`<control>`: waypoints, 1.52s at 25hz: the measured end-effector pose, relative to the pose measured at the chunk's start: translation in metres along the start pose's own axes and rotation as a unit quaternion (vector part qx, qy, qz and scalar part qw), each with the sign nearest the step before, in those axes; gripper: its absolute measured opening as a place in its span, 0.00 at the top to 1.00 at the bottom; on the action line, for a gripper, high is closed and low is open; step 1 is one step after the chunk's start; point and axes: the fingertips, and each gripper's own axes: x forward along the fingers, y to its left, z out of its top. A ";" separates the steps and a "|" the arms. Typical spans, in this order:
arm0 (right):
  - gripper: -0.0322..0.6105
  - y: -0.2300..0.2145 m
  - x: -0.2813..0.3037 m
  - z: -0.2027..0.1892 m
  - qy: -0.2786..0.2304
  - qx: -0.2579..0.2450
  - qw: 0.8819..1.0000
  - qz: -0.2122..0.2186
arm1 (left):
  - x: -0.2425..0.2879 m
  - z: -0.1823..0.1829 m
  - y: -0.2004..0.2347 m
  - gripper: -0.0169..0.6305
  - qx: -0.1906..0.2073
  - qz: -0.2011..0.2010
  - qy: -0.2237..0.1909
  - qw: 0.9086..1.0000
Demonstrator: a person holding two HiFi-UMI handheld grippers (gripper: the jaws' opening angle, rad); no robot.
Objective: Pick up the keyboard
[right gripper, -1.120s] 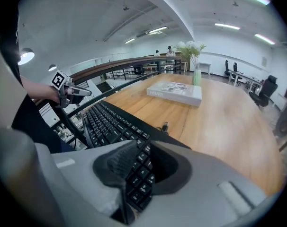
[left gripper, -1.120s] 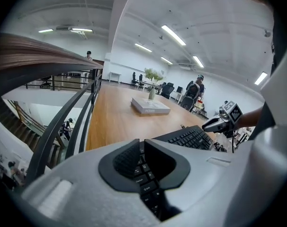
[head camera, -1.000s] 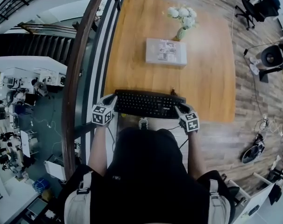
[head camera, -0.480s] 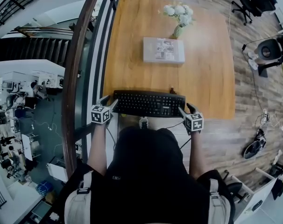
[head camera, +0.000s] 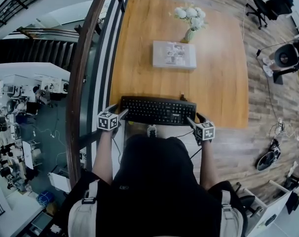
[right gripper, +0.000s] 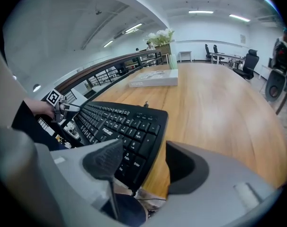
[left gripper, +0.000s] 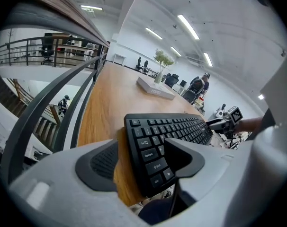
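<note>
- Black keyboard (head camera: 158,110) lies at the wooden table's (head camera: 216,78) near edge, lower centre.
- Left gripper (head camera: 120,114) and right gripper (head camera: 193,120): jaws opening, keyboard's ends between them, unclamped.

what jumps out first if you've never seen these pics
The black keyboard sits at the near edge of the wooden table, with the left gripper and right gripper at its two ends, jaws opening with the keyboard's ends between them. Farther back, a vase of white flowers stands behind a flat grey box.
</note>
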 end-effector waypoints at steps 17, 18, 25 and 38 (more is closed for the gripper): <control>0.50 0.003 0.008 -0.003 0.003 0.055 0.997 0.045 | 0.003 -0.002 0.001 0.53 -0.029 -0.009 -0.004 1.000; 0.50 0.005 0.009 -0.003 0.003 0.062 0.997 0.052 | 0.003 -0.002 0.002 0.53 -0.028 -0.009 -0.004 1.000; 0.50 0.001 0.019 -0.014 0.025 0.055 0.998 0.035 | 0.003 -0.003 0.000 0.52 -0.021 -0.007 -0.006 1.000; 0.50 0.001 0.023 -0.014 0.019 0.068 0.997 0.044 | 0.009 -0.006 -0.013 0.53 -0.007 -0.027 0.014 0.999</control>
